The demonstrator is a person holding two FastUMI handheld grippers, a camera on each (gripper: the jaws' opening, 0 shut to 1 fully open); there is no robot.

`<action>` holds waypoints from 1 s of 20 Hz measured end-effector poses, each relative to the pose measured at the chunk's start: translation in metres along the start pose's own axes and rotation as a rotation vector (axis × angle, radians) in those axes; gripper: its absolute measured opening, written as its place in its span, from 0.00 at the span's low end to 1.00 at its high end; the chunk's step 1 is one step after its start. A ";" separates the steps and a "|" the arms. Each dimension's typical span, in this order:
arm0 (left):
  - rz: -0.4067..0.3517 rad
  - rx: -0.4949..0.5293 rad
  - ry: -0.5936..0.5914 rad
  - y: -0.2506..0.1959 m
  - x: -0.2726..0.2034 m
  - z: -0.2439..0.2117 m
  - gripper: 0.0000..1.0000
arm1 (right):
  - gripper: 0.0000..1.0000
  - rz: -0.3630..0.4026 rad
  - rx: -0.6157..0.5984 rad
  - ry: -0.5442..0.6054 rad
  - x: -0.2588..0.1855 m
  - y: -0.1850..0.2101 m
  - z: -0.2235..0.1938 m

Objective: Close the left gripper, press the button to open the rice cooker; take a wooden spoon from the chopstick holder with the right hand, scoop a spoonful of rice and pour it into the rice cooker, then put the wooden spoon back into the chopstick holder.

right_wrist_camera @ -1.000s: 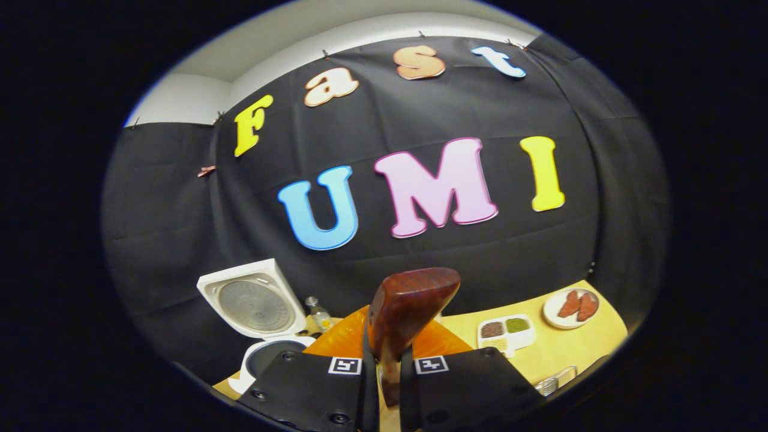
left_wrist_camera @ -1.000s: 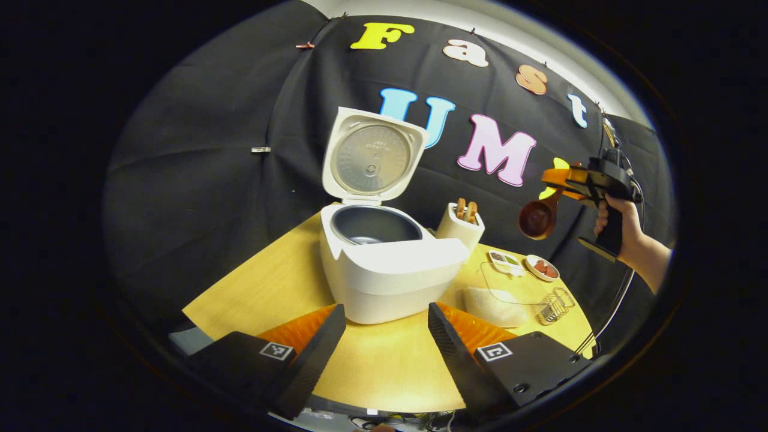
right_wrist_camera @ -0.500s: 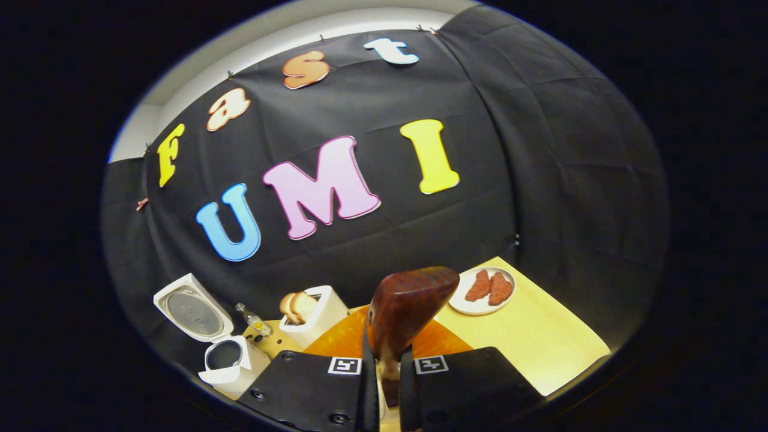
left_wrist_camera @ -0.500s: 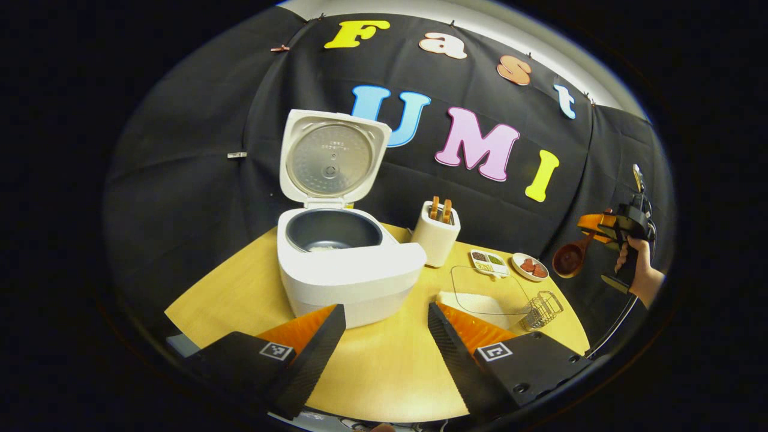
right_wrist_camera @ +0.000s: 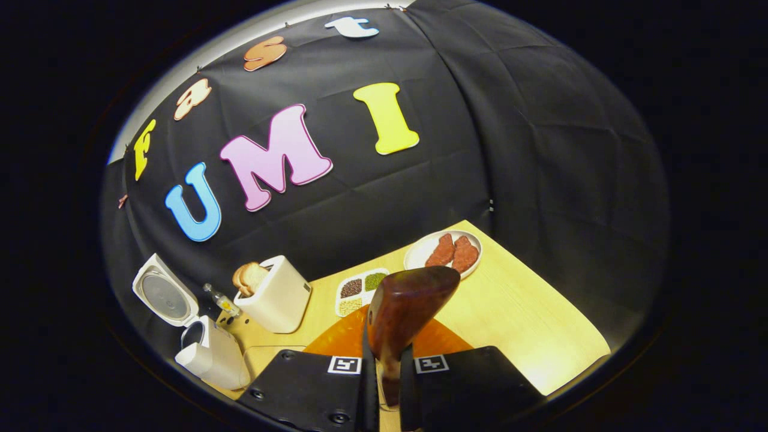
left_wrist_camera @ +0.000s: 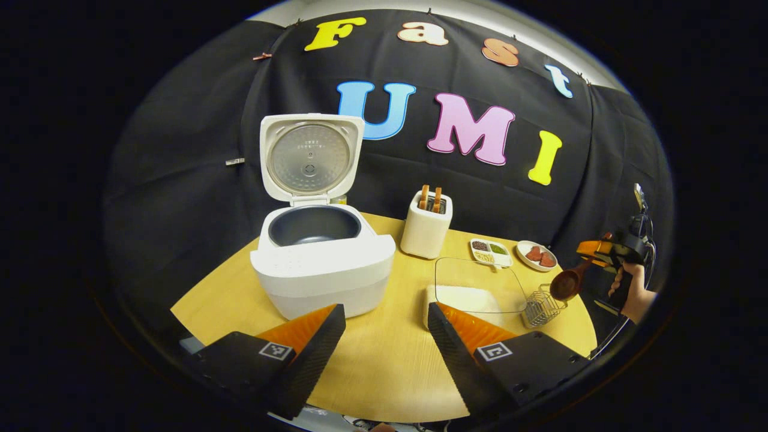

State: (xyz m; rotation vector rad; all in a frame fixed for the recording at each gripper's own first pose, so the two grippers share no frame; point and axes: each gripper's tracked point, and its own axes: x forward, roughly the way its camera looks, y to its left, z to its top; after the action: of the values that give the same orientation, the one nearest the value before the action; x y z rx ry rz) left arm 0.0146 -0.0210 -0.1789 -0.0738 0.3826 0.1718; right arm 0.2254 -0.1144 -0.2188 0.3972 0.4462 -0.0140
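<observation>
Right tool clamps the wooden spoon; left tool gapes wide

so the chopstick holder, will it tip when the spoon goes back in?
Possibly. The chopstick holder is tall with a narrow base and stands free on the table, so a sideways nudge could rock it. The wooden spoon looks rigid in the right tongs, so a bump would carry over.

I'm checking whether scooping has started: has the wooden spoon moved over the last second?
Yes. In the left gripper view the wooden spoon has dropped from above the small plate, rightward, beside the wire basket.
</observation>
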 end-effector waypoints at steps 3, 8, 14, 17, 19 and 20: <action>0.053 -0.016 0.006 0.008 -0.002 0.003 0.96 | 0.18 -0.002 0.044 0.062 0.013 -0.007 -0.028; 0.145 -0.072 0.008 0.032 -0.002 0.014 0.96 | 0.19 -0.011 0.045 0.113 0.031 -0.013 -0.052; 0.208 -0.064 -0.053 0.062 -0.001 0.052 0.96 | 0.44 -0.011 0.091 0.121 0.023 -0.010 -0.056; 0.206 -0.052 -0.096 0.077 0.007 0.084 0.95 | 1.00 -0.052 0.053 0.074 0.004 -0.019 -0.044; 0.236 -0.024 -0.131 0.095 0.018 0.109 0.95 | 0.99 -0.076 0.013 0.023 -0.015 -0.023 -0.030; 0.240 -0.013 -0.147 0.102 0.023 0.122 0.95 | 0.98 -0.091 -0.014 -0.003 -0.025 -0.025 -0.023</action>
State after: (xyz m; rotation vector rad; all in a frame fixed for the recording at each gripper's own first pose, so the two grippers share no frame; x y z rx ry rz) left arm 0.0622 0.0953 -0.0784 -0.0273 0.2429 0.4147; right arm 0.1903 -0.1307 -0.2368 0.3625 0.4610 -0.0993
